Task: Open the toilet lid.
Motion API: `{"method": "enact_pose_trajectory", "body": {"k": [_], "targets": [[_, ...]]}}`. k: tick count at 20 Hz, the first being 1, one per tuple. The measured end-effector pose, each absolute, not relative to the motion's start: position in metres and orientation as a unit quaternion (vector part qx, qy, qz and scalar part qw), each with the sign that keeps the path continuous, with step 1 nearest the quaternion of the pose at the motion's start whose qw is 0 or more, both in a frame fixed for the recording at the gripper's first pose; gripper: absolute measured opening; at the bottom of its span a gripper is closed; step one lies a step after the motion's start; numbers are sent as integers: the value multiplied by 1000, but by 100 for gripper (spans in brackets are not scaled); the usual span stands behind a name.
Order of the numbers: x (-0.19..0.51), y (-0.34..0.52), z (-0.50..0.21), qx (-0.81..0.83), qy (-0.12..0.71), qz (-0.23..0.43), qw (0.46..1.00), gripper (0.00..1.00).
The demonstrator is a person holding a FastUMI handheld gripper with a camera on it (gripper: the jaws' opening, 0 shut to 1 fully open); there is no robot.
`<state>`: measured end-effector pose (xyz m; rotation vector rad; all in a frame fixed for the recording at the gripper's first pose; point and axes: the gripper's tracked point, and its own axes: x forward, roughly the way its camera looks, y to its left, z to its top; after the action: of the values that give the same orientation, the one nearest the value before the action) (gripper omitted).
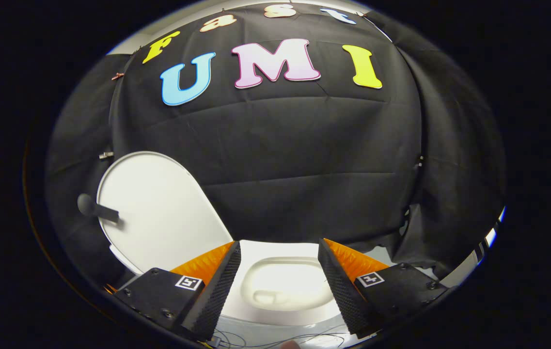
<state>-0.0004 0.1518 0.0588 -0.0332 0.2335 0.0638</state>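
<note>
The smooth, white, oval toilet lid stands raised and leans back against the black cloth wall, its long axis running upward, a dark knobbed handle jutting from its far edge. Beside it the glossy toilet bowl lies open, its rim partly hidden. The tool hangs wide apart above the bowl, gripping nothing, ridged fingers cut off below.

Creased black cloth wall — draped all around the booth.
</note>
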Motion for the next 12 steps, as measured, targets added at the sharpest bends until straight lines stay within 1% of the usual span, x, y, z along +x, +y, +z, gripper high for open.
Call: {"method": "enact_pose_trajectory", "body": {"k": [6, 12], "targets": [[-3, 118, 1, -16, 134, 13, 991, 100], [-3, 107, -7, -9, 128, 5, 992, 99]]}}
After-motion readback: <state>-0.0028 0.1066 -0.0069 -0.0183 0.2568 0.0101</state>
